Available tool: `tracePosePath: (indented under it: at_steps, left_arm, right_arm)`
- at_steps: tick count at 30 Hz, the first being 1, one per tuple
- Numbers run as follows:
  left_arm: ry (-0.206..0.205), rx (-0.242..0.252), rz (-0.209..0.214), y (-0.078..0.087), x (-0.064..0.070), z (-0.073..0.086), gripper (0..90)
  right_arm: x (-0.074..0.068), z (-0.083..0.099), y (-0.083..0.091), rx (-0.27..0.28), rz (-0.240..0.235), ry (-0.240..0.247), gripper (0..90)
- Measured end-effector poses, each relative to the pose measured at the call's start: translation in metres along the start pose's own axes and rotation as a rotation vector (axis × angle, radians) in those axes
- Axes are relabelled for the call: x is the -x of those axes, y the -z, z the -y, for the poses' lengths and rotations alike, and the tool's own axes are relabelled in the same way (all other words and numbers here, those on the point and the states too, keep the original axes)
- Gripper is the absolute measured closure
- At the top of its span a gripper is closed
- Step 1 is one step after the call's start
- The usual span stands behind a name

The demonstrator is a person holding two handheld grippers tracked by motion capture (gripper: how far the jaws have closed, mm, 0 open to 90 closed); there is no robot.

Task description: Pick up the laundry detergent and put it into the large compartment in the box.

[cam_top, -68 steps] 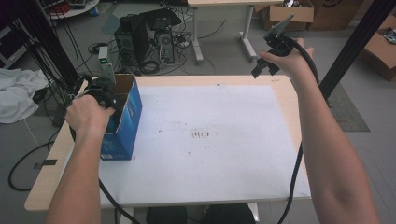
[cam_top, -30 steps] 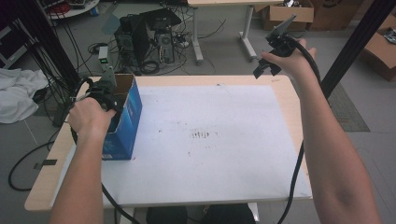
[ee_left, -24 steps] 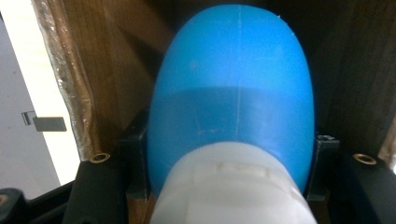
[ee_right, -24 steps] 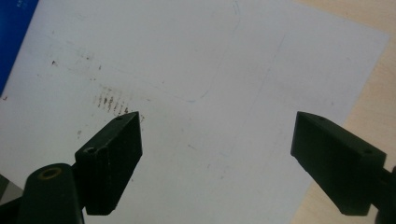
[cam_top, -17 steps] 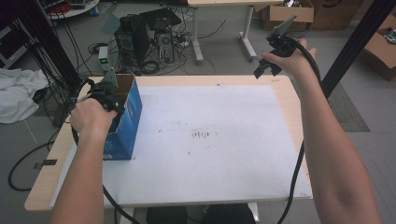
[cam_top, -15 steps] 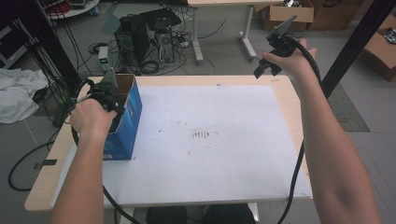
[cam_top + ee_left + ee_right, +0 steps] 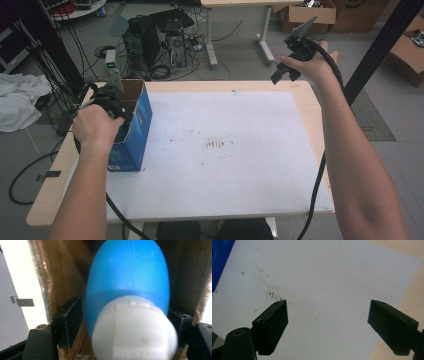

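A blue bottle (image 7: 127,277) with a white cap (image 7: 135,330) stands inside an open blue cardboard box (image 7: 134,131) at the table's left edge. My left gripper (image 7: 125,325) reaches down into the box, one jaw pressed against each side of the bottle. In the high view the left gripper (image 7: 116,102) is mostly hidden by the hand and the box wall. My right gripper (image 7: 282,75) hangs in the air above the table's far right corner. In its own view, the right gripper (image 7: 328,315) stands open over the white sheet (image 7: 317,277) with nothing between the jaws.
A large white sheet (image 7: 225,150) with faint brown marks near its middle covers most of the wooden table (image 7: 50,200). Cables trail from both grippers. Computer towers (image 7: 155,37), cardboard boxes and another table's legs stand on the floor beyond.
The left hand has shifted only slightly at the box opening. The right arm has stayed raised in the same place.
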State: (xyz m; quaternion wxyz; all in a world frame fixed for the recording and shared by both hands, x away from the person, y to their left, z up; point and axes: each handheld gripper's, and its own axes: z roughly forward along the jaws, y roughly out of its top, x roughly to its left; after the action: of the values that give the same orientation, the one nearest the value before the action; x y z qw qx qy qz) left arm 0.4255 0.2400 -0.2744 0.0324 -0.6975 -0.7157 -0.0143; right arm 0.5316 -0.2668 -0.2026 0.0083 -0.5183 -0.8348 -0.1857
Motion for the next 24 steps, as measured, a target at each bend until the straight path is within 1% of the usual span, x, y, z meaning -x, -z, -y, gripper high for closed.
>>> tracePosePath:
  at_steps: [1,2,4,5,6,9,13,16,18,21,23,24]
  left_arm:
    - [0.001,0.000,-0.018,0.002,0.000,0.001,26.9]
    - [0.001,0.001,-0.023,0.004,0.001,0.001,23.1]
    - [-0.001,0.009,-0.026,0.010,0.000,0.003,22.0]
    - [-0.001,0.011,-0.025,0.013,0.000,0.003,19.7]
    - [-0.006,0.007,-0.024,0.016,0.000,0.004,13.5]
    - [-0.033,0.016,-0.036,0.026,0.004,0.007,12.7]
    - [-0.059,0.043,-0.056,0.042,0.011,0.011,12.9]
    - [-0.089,0.064,-0.065,0.057,0.019,0.013,12.6]
    - [-0.108,0.077,-0.079,0.065,0.026,0.015,12.1]
    - [-0.147,0.103,-0.073,0.077,0.039,0.018,11.4]
    - [-0.178,0.107,-0.076,0.082,0.049,0.019,10.5]
    - [-0.194,0.109,-0.065,0.084,0.054,0.020,10.0]
  right_arm:
    - [0.000,0.000,0.000,-0.002,-0.001,-0.002,16.5]
    - [0.000,0.000,0.000,-0.001,-0.003,-0.003,16.5]
    - [0.000,0.000,0.000,-0.002,-0.003,0.002,16.5]
    - [0.000,0.000,0.000,-0.002,-0.004,-0.001,16.5]
    - [0.000,0.000,0.000,0.000,-0.004,-0.001,16.5]
    - [-0.001,0.000,0.000,0.003,-0.006,0.004,16.5]
    - [-0.001,0.000,0.000,0.002,-0.006,0.001,16.5]
    - [-0.002,0.001,0.001,0.003,-0.007,0.005,16.5]
    - [-0.002,0.001,0.003,0.009,-0.006,0.005,16.5]
    - [-0.002,0.001,0.004,0.009,-0.003,0.006,16.5]
    - [-0.003,0.001,0.005,0.010,-0.004,0.006,16.5]
    - [-0.003,0.001,0.005,0.010,-0.003,0.005,16.5]
